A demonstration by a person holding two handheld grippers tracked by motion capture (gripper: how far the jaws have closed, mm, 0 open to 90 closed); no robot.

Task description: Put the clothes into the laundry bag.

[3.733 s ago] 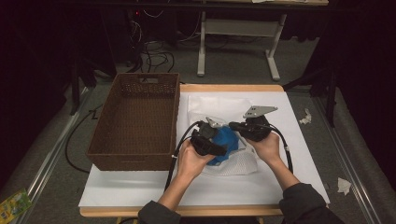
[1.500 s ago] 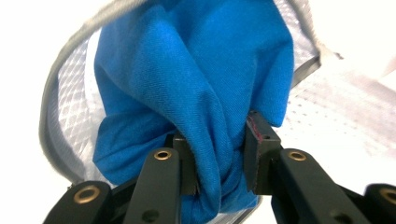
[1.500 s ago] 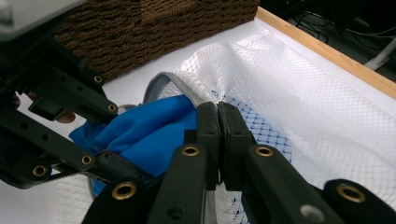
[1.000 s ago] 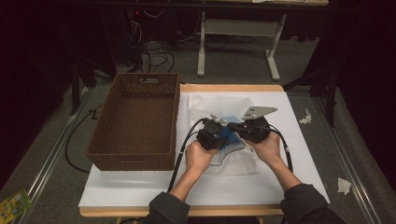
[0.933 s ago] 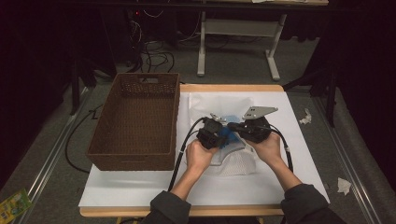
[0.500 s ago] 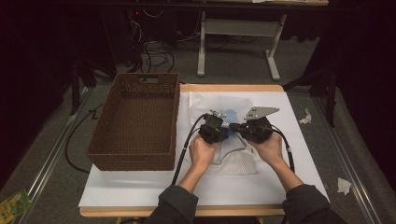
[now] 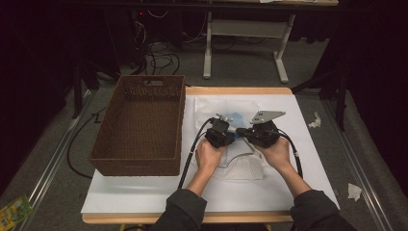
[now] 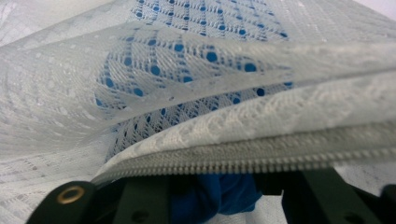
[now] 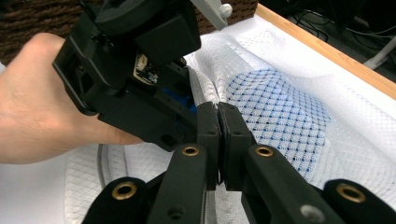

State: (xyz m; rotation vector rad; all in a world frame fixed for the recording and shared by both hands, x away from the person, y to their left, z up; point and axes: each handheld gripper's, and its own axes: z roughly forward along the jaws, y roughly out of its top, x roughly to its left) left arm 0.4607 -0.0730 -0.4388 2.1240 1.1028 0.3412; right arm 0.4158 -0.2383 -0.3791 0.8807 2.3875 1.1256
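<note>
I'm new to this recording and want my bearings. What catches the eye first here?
Two hand-held grippers, the left gripper and right gripper, meet mid-table over a white mesh bag with something blue inside. The right gripper's jaws are pinched on the bag's edge. A brown wicker basket stands at the left.

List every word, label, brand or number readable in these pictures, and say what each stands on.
None can be read.
The green packet on the floor carries print, too small and blurred to make out.
The mesh bag, the basket and both grippers show no lettering.
</note>
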